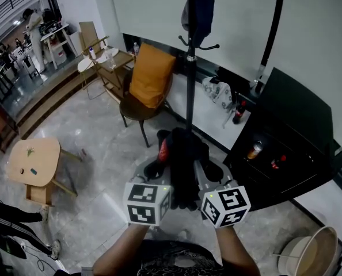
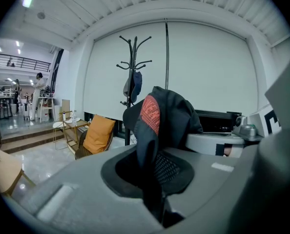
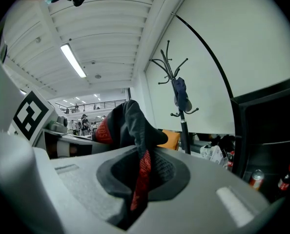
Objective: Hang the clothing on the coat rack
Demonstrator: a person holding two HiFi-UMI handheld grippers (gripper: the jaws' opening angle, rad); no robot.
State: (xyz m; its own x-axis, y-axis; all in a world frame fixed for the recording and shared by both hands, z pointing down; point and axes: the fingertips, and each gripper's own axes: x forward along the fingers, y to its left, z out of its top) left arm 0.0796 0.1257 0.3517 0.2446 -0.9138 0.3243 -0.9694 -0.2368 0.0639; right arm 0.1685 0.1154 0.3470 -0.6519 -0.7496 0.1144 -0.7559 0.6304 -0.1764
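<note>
Garment (image 1: 182,160): black, crumpled, with a red patch whose print is too blurred to read. It's bunched between both grippers, off the floor, in front of the rack (image 1: 190,68) pole. Left gripper (image 1: 156,171) is clamped on a black fold. Right gripper (image 1: 211,174) is clamped on a fold with a red strip. Dark blue item (image 1: 198,13) hangs near the rack's top.
</note>
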